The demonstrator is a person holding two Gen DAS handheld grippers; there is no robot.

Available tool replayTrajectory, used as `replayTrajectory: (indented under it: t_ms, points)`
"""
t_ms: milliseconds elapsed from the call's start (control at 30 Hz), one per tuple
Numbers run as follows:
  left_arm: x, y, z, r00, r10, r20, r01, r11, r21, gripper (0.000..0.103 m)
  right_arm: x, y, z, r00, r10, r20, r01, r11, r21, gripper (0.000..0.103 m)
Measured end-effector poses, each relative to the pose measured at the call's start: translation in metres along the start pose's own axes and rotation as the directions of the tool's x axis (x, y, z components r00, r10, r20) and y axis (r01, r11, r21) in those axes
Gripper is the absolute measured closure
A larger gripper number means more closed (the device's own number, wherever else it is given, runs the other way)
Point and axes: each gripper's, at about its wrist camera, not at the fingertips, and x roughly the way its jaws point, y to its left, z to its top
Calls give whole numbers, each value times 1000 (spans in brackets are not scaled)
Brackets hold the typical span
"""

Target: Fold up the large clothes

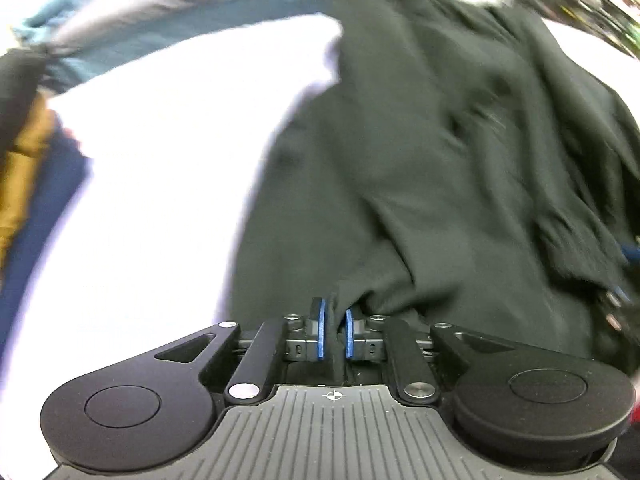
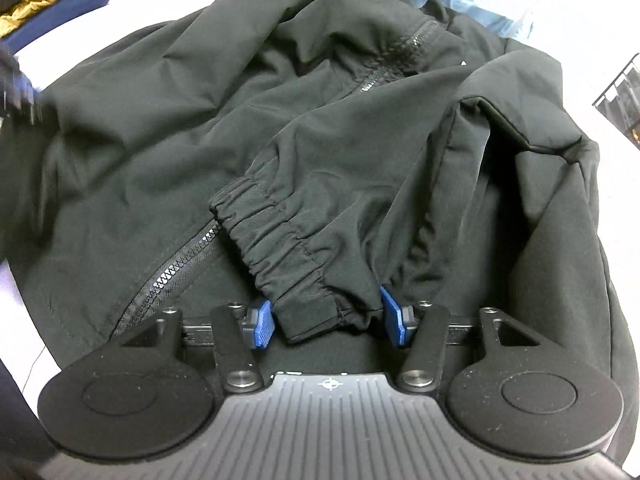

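On the white tabletop (image 1: 160, 200): bare surface lies open left of a black zip jacket (image 2: 200, 128), spread crumpled across the middle.
Far left edge: folded mustard and navy garments (image 2: 60, 4) stacked by the table's rim.
Left gripper (image 1: 334, 334): blue pads nearly together, pinching a fold of the jacket's black cloth; view blurred.
Right gripper (image 2: 328, 320): jaws spread, blue pads either side of the jacket's elastic cuff (image 2: 280, 240), not visibly pressing it.
Zip (image 2: 172, 272): runs diagonally beside the cuff.
Far right edge: black wire basket (image 2: 622, 92), apart from the jacket.
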Motion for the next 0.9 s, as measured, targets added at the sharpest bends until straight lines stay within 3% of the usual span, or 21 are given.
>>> replayTrajectory:
  t_ms: [67,133,233,300,367,400,433,467,500,633,800,900]
  points:
    - [-8,39,14,996,77,36,-74,994,-76,56,3,2,2,1000,-1,-6,1,1000,3,43]
    - [-15,83,31,982,175,71,-162,975,-154,56,4,1,4,1000,1,-13,0,1000,12,42]
    - [-29,139,58,929,347,132,-310,921,-238,57,7,1,6,1000,1,-18,-1,1000,14,41]
    - [-35,170,72,896,421,142,-362,876,-318,57,9,0,7,1000,4,-21,-3,1000,18,40]
    - [-32,192,82,881,458,119,-391,847,-361,56,11,-2,8,1000,7,-24,-7,999,33,40]
    - [-28,196,86,873,474,111,-409,838,-361,51,11,-3,8,1000,9,-26,-8,999,41,40]
    - [-25,199,89,867,487,104,-424,832,-358,39,12,-4,9,1000,11,-28,-9,999,48,40]
    - [-20,196,90,866,490,99,-429,830,-358,13,13,-5,10,999,11,-30,-10,999,50,39]
    - [-20,193,89,866,492,88,-433,826,-361,1,14,-5,11,999,10,-32,-8,999,48,39]
    - [-9,161,82,878,469,96,-430,861,-271,0,17,-6,13,999,2,-37,0,999,50,39]
    - [6,107,63,930,351,107,-330,927,-177,0,18,-3,14,999,-8,-40,10,999,49,39]
    - [7,70,46,950,285,129,-264,952,-157,0,17,0,13,999,-17,-40,19,999,38,38]
